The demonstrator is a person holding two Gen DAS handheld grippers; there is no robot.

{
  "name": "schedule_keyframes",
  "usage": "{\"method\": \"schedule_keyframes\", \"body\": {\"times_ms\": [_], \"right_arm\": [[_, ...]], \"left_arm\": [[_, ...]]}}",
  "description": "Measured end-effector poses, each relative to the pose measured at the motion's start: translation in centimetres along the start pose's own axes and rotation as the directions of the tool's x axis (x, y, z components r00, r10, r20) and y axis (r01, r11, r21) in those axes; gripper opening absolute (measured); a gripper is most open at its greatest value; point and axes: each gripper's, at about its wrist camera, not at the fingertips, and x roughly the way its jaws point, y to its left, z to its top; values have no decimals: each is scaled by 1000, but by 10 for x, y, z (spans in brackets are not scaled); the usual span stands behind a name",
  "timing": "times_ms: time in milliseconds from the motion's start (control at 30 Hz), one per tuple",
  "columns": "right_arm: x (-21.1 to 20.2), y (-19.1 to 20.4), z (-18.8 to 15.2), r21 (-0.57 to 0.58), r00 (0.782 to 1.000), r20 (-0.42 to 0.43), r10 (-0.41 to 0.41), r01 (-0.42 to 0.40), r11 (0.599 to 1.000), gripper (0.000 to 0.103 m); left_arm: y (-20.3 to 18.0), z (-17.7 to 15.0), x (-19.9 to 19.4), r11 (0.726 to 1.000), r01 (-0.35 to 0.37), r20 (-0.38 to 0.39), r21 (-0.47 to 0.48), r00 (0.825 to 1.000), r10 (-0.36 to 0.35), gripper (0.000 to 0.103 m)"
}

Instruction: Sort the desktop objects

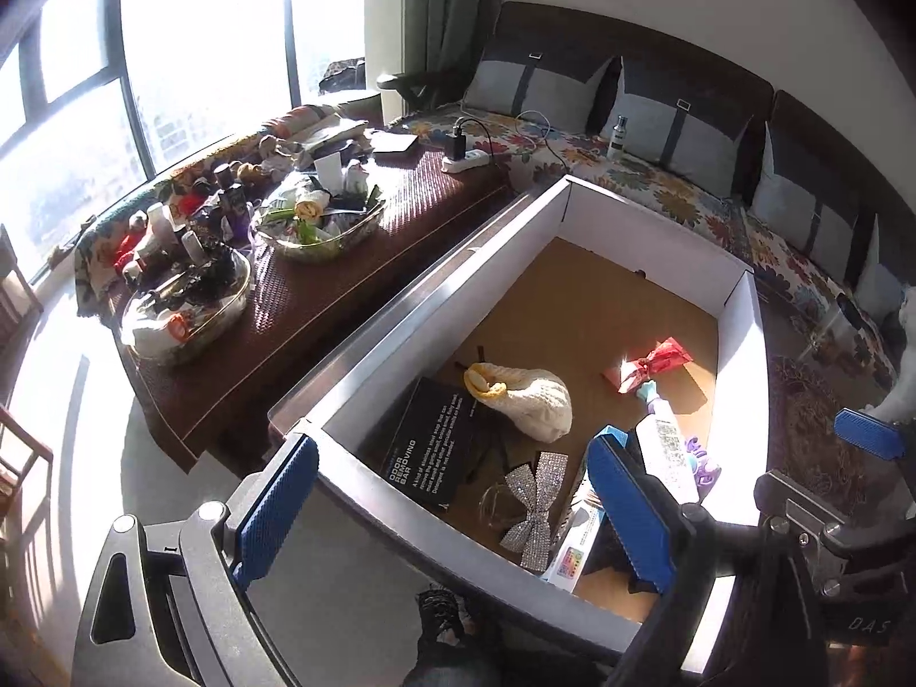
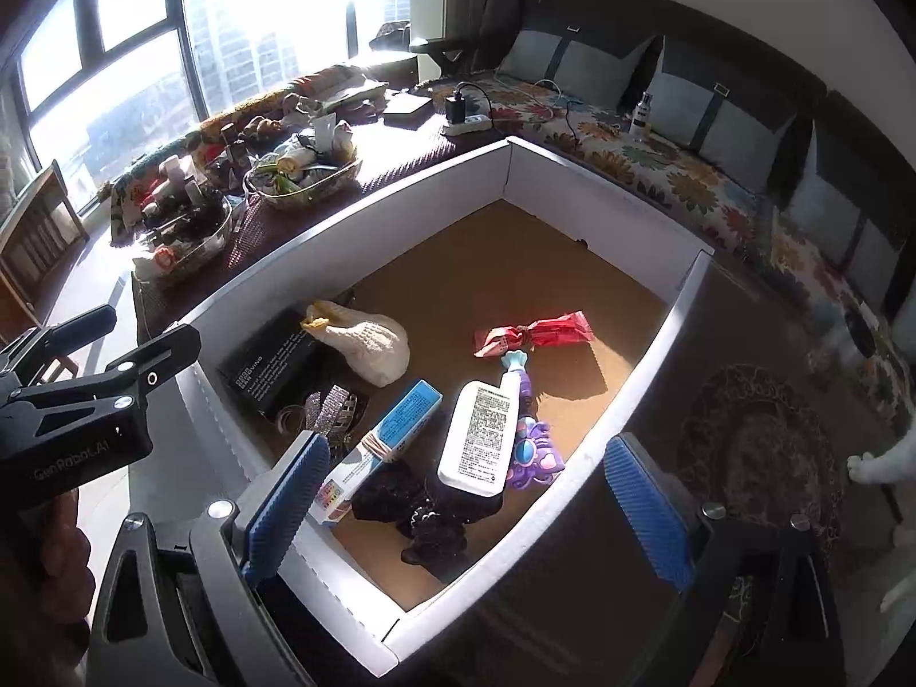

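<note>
Both grippers hang over the big white box (image 2: pixel 572 172), and neither holds a thing. The left gripper (image 1: pixel 452 512) has its jaws wide apart, with nothing pressed between the blue pads. The right gripper (image 2: pixel 466 506) is wide too, and its pads touch nothing.

A good many things already lie in the box. In the right wrist view, the black box (image 2: pixel 266 363) and the knit toy (image 2: pixel 372 346) sit near 10 o'clock. The red wrapper (image 2: pixel 535 332) lies near 1 o'clock. The white bottle (image 2: pixel 478 438) rests near the middle, lying partly on the purple toy (image 2: pixel 532 446). The blue carton (image 2: pixel 389 438) is just beside the bottle, at its 9 o'clock side. A shiny bow (image 1: pixel 529 506) lies low in the left wrist view, near 6 o'clock.

So part of the sorting looks done. More looks left, though. On the dark table (image 1: pixel 355 280), up at 10 o'clock past the box, two glass bowls are full. One bowl (image 1: pixel 189 309) holds small bottles and the other bowl (image 1: pixel 320 223) holds mixed bits. It is hard to tell if those need sorting as well.
</note>
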Motion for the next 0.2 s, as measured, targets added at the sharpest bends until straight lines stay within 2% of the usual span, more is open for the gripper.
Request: {"method": "schedule_keyframes", "body": {"times_ms": [200], "right_arm": [[2,2,-1,-3,1000,-5,9,-9,1000,97]], "left_arm": [[0,-9,-3,1000,3,15,-15,1000,-3,96]]}}
